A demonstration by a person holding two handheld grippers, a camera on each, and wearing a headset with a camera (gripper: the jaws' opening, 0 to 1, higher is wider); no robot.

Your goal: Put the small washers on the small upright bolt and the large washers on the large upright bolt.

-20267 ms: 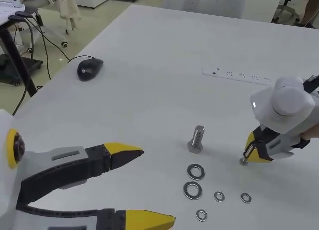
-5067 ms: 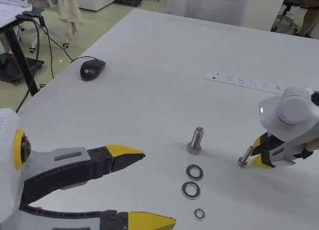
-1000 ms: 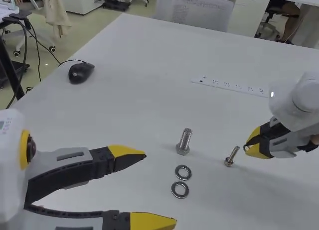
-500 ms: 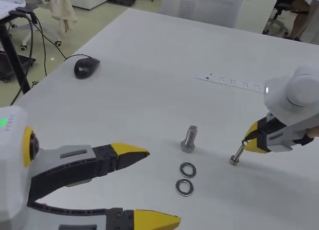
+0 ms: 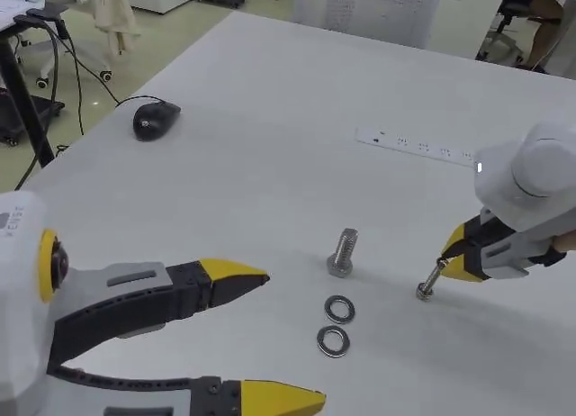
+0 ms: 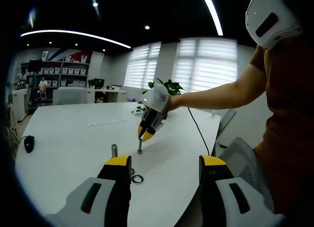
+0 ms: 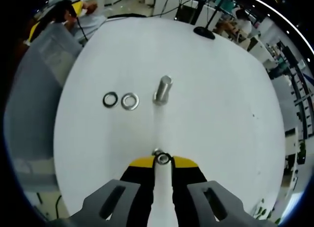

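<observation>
Left gripper (image 5: 292,338) gaping, empty, at 7 o'clock; right gripper (image 5: 447,261) pinched on the leaning small bolt (image 5: 430,281) at 3 o'clock.
Between them, large bolt (image 5: 342,252) upright, two large washers (image 5: 338,309) flat on the table (image 5: 270,164) at its 6 o'clock. Left gripper view: a person's arm (image 6: 211,97) behind the right gripper. Right gripper view: a small ring (image 7: 163,158) between the nearly closed tips, washer or bolt end unclear.

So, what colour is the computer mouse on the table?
The mouse is black; it shows best in the head view.
</observation>
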